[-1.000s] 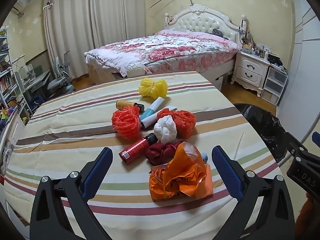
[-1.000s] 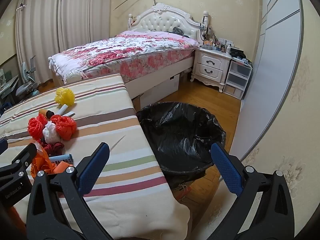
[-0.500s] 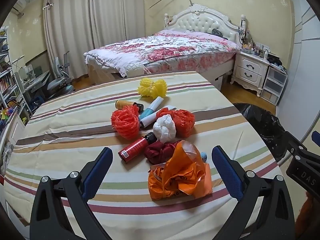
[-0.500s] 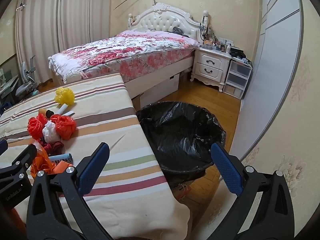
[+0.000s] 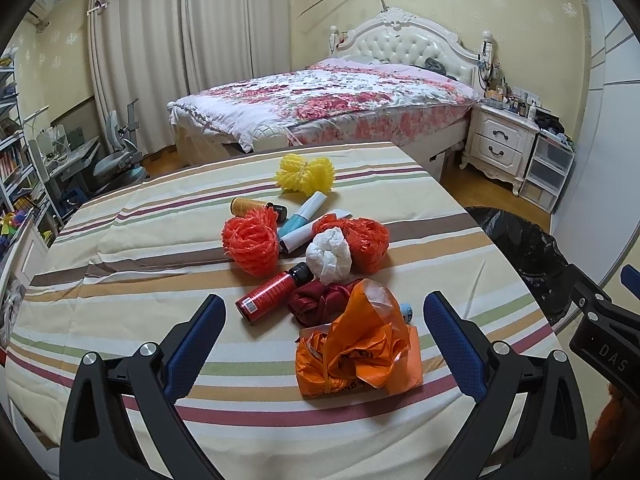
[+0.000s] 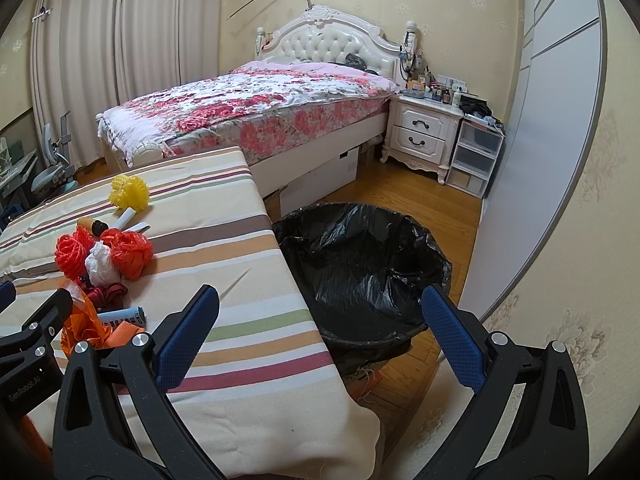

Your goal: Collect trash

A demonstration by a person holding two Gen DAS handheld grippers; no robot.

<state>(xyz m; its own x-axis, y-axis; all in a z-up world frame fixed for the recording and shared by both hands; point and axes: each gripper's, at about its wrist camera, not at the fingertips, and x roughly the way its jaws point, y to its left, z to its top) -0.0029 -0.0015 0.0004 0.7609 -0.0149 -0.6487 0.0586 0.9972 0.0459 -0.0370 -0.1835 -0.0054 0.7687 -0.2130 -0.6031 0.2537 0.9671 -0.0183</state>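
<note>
Trash sits heaped on the striped tablecloth (image 5: 120, 248), and nearest the left gripper (image 5: 324, 312) lies a crumpled orange plastic bag (image 5: 356, 356), framed between the wide-spread blue fingers (image 5: 196, 336) but not touched by them. Just behind it, a dark red wad (image 5: 316, 300) touches a red bottle (image 5: 272, 292) with a black cap, lying on its side. A white crumpled bag (image 5: 330, 256) rests between two orange mesh balls, one to the left (image 5: 252, 240), one to the right (image 5: 368, 240). Behind those, two white tubes (image 5: 304, 216) lie at a slant, with a small orange bottle (image 5: 248, 206) beside them, and farthest back a yellow mesh ball (image 5: 306, 172) sits on its own. A pale blue tube (image 6: 122, 314) peeks out beside the orange bag, clearer from the right wrist view.

Over to the right gripper (image 6: 320, 308): jaws spread wide, holding nothing, hanging over the table's right edge with the black-lined trash bin (image 6: 360, 264) between its fingers. That bin stands on the wooden floor (image 6: 420, 196), just beside the table. Beyond, a bed with a floral cover (image 6: 248, 108) and a white nightstand (image 6: 424, 132) stand against the wall.
</note>
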